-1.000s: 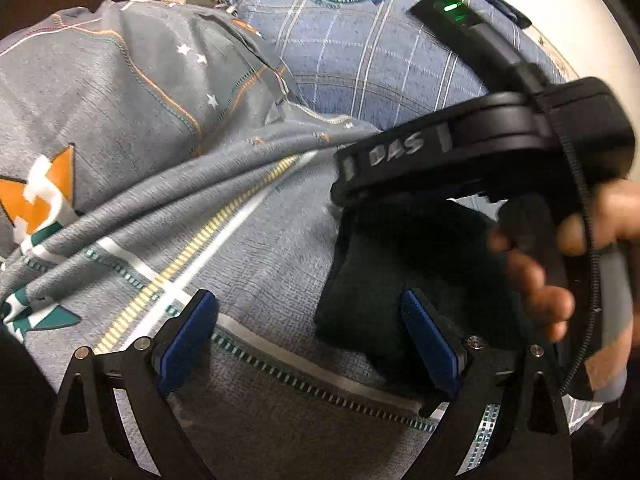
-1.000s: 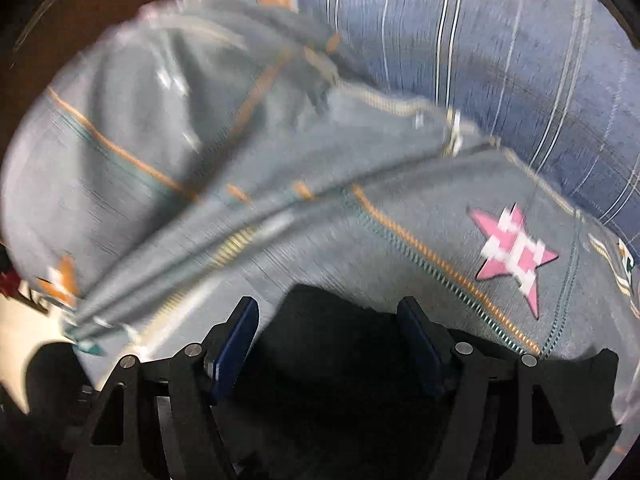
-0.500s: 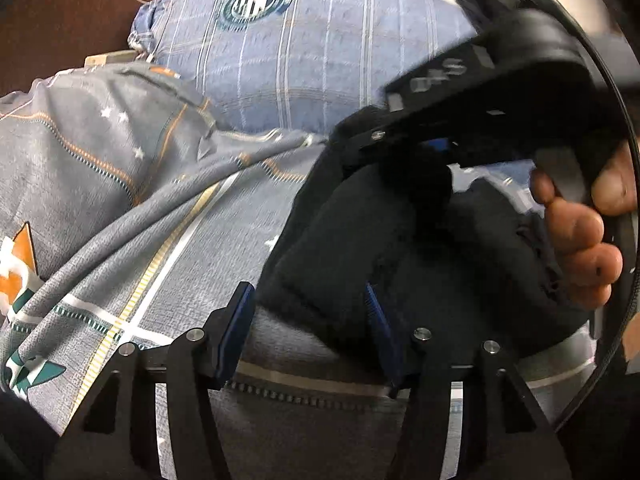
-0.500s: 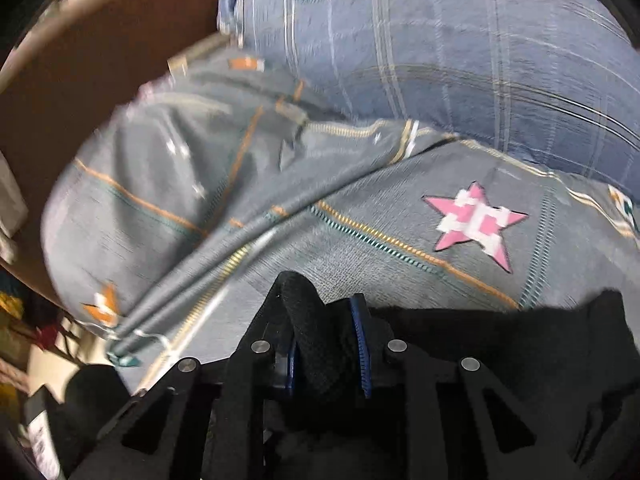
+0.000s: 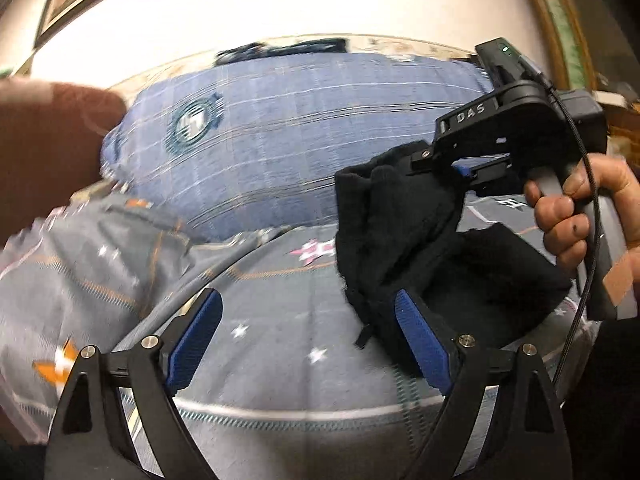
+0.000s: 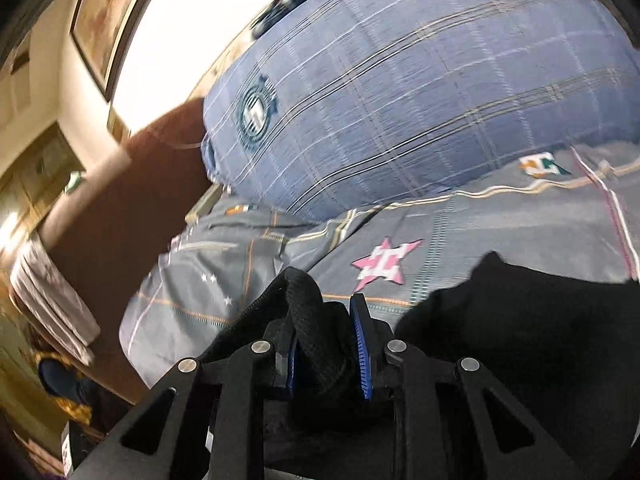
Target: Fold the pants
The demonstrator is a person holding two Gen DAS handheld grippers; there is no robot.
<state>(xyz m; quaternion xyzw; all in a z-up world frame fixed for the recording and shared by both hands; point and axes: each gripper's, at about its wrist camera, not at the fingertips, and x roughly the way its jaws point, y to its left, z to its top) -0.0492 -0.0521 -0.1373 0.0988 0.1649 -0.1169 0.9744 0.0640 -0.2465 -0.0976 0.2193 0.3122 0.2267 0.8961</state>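
I am holding a gripper in each hand over a bed. The black pants [image 5: 404, 240] are hanging between my two grippers, above the gray bedspread [image 5: 288, 344] with little stars on it.

My right gripper [image 6: 325, 344] is squeezing a thick bunch of the black pants. The two blue pads are pressing on the cloth from both sides, and a rolled edge of the pants is sticking up just past the tips. More of the black pants [image 6: 532, 344] is lying spread out to the right of this gripper, low on the bedspread [image 6: 480, 224].

In the left camera, I am seeing my right hand [image 5: 576, 216] wrapped around the handle of the right gripper [image 5: 460, 168]. The pants are drooping down from it in a dark, loose fold.

My left gripper [image 5: 308, 340] is opening. Its blue pads [image 5: 196, 332] are standing far apart. The left pad is touching nothing. The right pad is sitting against the edge of the hanging pants, but the two pads are not squeezing the cloth.

A pink star [image 6: 386, 262] is printed on the bedspread, just past my right gripper. A big blue checked pillow [image 6: 400, 92] with a round badge is lying behind it. The same pillow [image 5: 300, 136] is showing in the left camera too. A brown headboard [image 6: 120, 216] is standing to the left of the pillow.
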